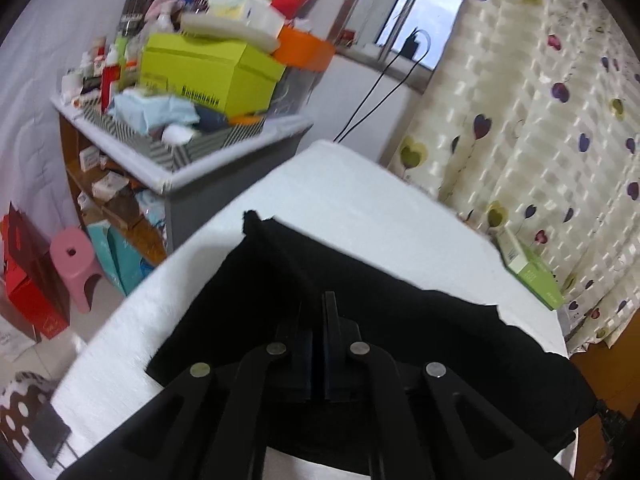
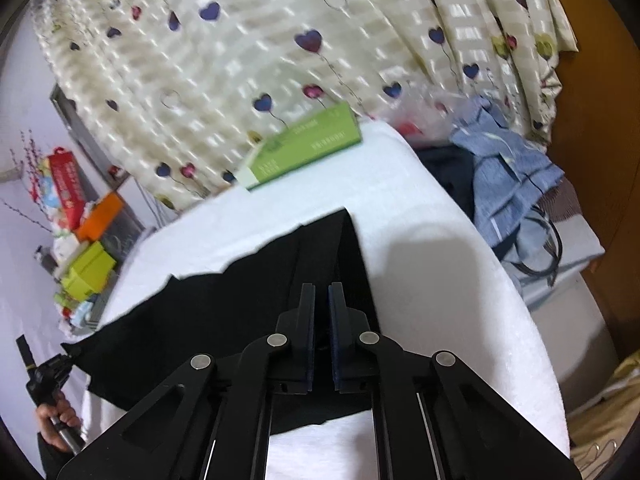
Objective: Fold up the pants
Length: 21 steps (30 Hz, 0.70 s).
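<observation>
Black pants (image 1: 360, 300) on white table (image 1: 360, 200), both fingers apparently clenched on cloth.

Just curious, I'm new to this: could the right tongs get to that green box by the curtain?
Probably yes. The green box lies on the far edge of the white table, ahead of the right tongs; only the flat black pants and bare tabletop lie between.

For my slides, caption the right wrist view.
Right tongs nearly closed over black pants on white table, green box behind.
</observation>
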Motion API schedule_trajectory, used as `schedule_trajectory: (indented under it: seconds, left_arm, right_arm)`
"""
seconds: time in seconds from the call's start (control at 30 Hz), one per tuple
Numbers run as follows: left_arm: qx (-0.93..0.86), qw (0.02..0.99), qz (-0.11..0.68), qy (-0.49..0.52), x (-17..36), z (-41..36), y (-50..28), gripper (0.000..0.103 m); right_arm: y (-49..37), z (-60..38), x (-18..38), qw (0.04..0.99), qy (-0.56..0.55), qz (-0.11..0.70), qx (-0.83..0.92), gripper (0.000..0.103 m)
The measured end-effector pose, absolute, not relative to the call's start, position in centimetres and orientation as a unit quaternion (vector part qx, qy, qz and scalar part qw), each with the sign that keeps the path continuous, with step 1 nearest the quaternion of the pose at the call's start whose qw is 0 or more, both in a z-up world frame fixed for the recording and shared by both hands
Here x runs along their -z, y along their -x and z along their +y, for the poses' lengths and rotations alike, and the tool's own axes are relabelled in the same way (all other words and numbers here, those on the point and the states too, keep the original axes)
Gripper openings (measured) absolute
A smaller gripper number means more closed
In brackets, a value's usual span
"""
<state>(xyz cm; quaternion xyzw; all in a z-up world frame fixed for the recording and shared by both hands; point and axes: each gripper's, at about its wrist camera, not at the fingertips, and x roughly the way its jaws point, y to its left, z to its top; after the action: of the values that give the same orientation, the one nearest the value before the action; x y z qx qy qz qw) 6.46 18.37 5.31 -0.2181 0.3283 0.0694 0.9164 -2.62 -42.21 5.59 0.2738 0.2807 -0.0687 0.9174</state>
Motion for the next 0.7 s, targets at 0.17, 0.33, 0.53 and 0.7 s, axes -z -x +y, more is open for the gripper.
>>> schedule_trajectory:
  seconds: [0.17,0.33,0.53,0.7]
  left_arm:
    - [-0.069,0.926,0.304,0.213,-6.7,18.6,-4.5,0.004]
    - [-0.09,0.907,0.347,0.22,-2.7,19.4,-4.2,0.004]
    - [-0.091,0.896,0.375,0.219,-0.4,19.5,-3.6,0.005]
    - [-0.103,0.895,0.361,0.241,-1.2,20.9,-2.1,0.01]
  right_arm:
    - [4.0,-41.4,-7.0,0.925,-0.263,0.268,0.064,0.006]
    - [4.4,-42.1,-3.5,0.91,-0.266,0.307,0.086,0.006]
    - [4.4,-43.2,-0.9,0.895,-0.279,0.335,0.094,0.01]
    - [4.9,-42.1,-3.2,0.913,-0.216,0.317,0.137,0.016]
